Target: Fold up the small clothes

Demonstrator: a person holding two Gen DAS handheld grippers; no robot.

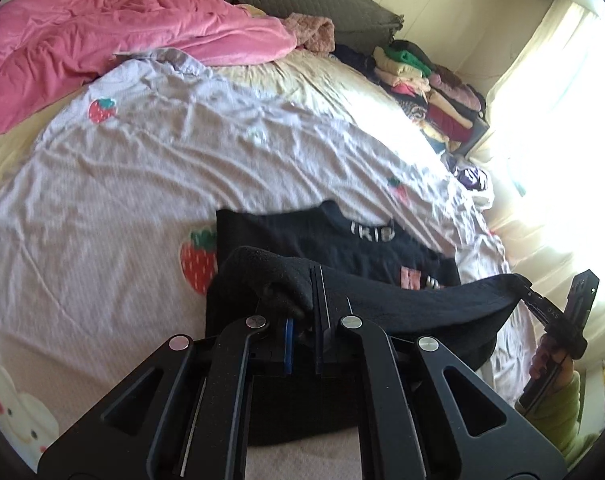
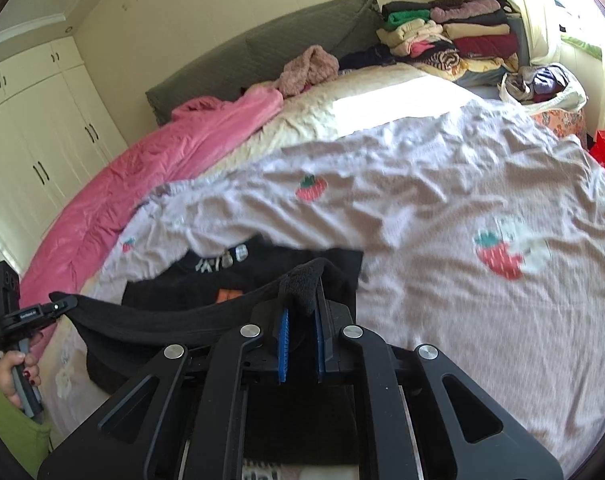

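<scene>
Black garment point(image 1: 382, 248) hem pinched by left claw point(image 1: 302, 300), right claw point(image 2: 302, 300)

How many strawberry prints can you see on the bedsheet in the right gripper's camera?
3: one mid-sheet, a larger one toward the right, a small one left beside the black shirt. The shirt may hide more.

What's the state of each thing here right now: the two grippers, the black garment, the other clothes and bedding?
Left gripper: shut on the black garment's edge.
Right gripper: shut on the same edge, other end.
Black garment: partly flat on the bed, near edge lifted and stretched between both grippers.
Pink blanket: rumpled, unfolded.
Clothes stack: folded, piled by the window.
Strawberry sheet: spread out, wrinkled.
</scene>
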